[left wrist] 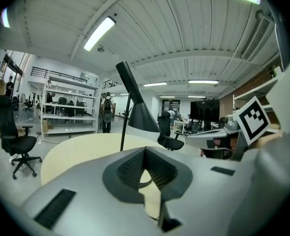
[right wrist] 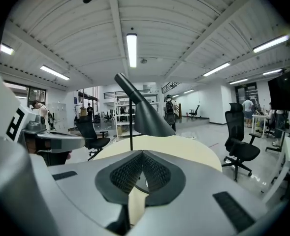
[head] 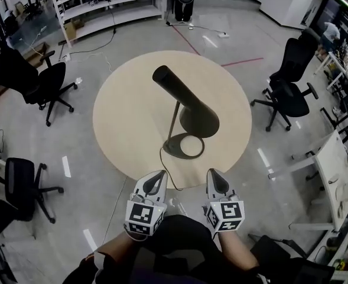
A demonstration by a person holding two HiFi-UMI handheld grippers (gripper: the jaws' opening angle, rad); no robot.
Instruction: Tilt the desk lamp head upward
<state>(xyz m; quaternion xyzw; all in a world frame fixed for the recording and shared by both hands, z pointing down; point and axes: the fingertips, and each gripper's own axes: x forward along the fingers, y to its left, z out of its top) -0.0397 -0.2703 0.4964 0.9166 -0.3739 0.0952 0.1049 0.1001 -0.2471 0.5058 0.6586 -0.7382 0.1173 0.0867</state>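
Observation:
A dark desk lamp point(head: 184, 102) stands on the round pale table point(head: 123, 117). Its ring base point(head: 184, 145) carries a thin stem, and its long cone head slopes down with the wide mouth toward me. My left gripper point(head: 156, 178) and right gripper point(head: 216, 178) hover side by side at the table's near edge, short of the base and touching nothing. Both are shut and hold nothing. The lamp head point(left wrist: 136, 107) rises beyond the left gripper point(left wrist: 145, 151) in the left gripper view. The right gripper view shows the lamp head point(right wrist: 145, 113) beyond the right gripper point(right wrist: 142, 154).
The lamp's cable point(head: 165, 169) runs from the base over the table's near edge. Black office chairs stand at the left point(head: 44, 84), lower left point(head: 20, 185) and right point(head: 289, 90). White shelving point(head: 103, 5) lines the far side, a desk point(head: 333, 176) the right.

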